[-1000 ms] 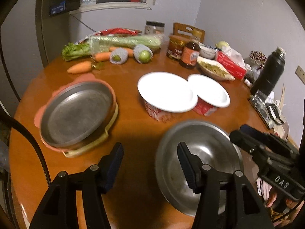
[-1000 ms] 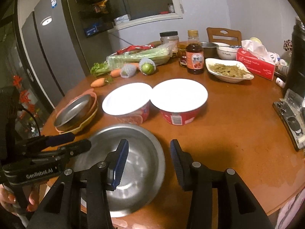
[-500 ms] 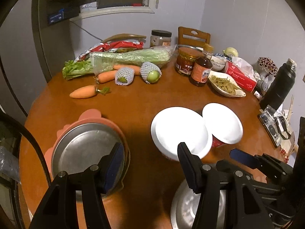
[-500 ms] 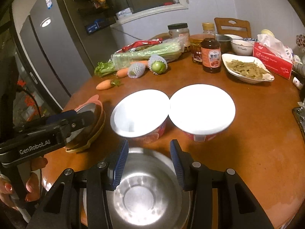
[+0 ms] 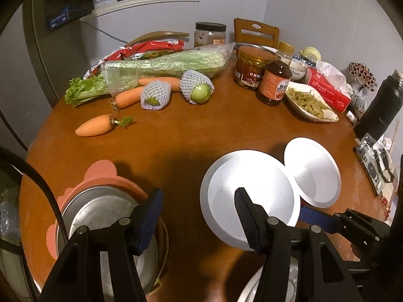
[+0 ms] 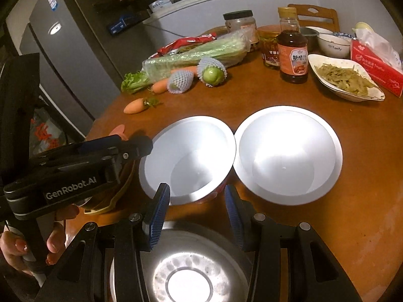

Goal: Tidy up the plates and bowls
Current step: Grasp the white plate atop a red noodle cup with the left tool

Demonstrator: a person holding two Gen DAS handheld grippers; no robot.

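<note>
Two white bowls with red outsides stand side by side mid-table: the left bowl and the right bowl. A steel bowl lies at the near edge under my right gripper, which is open and empty above its far rim. A steel plate sits on a pink plate, on a yellow one, at the left. My left gripper is open and empty, raised between that stack and the left white bowl.
At the back of the round wooden table lie carrots, bagged celery, netted fruit, a sauce bottle, jars, a dish of greens, a tissue box and a black flask.
Both grippers have moved forward and up over the table. The steel bowl has slid to the bottom edge of both views, and the white bowls now lie closer ahead.
</note>
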